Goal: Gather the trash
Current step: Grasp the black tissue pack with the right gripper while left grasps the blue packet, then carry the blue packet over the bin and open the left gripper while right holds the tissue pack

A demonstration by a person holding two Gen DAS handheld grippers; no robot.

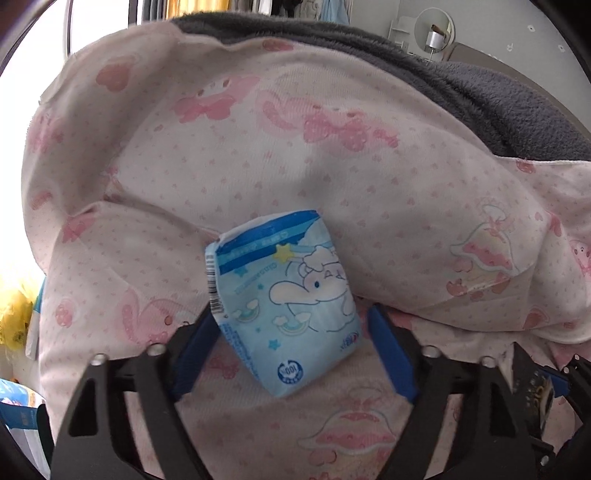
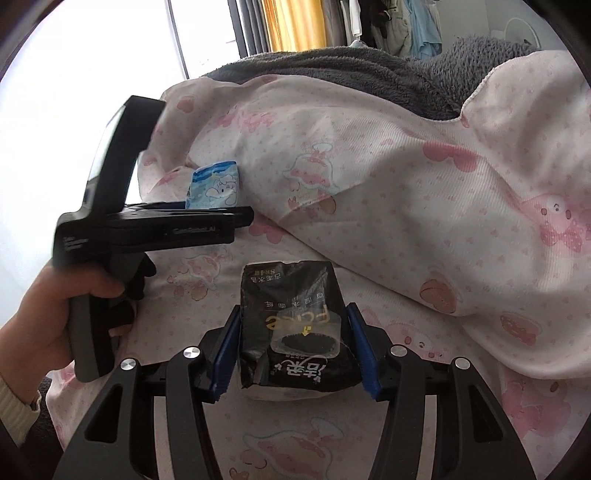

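Note:
A light blue tissue pack (image 1: pixel 284 299) with a cartoon print lies on the pink-patterned bedding (image 1: pixel 258 166). My left gripper (image 1: pixel 291 350) is open around it, its blue pads on either side; the left pad touches the pack, the right pad stands apart. The blue pack also shows in the right wrist view (image 2: pixel 214 184), beyond the left gripper's black body (image 2: pixel 147 225). My right gripper (image 2: pixel 293 347) has its blue pads against both sides of a black tissue pack (image 2: pixel 295 328) resting on the bed.
A bunched pink quilt (image 2: pixel 424 177) and a grey fleece blanket (image 1: pixel 480 92) rise behind both packs. A yellow object (image 1: pixel 14 317) and a blue-white package (image 1: pixel 18 402) sit at the bed's left edge. Curtains and hanging clothes (image 2: pixel 369 22) stand beyond.

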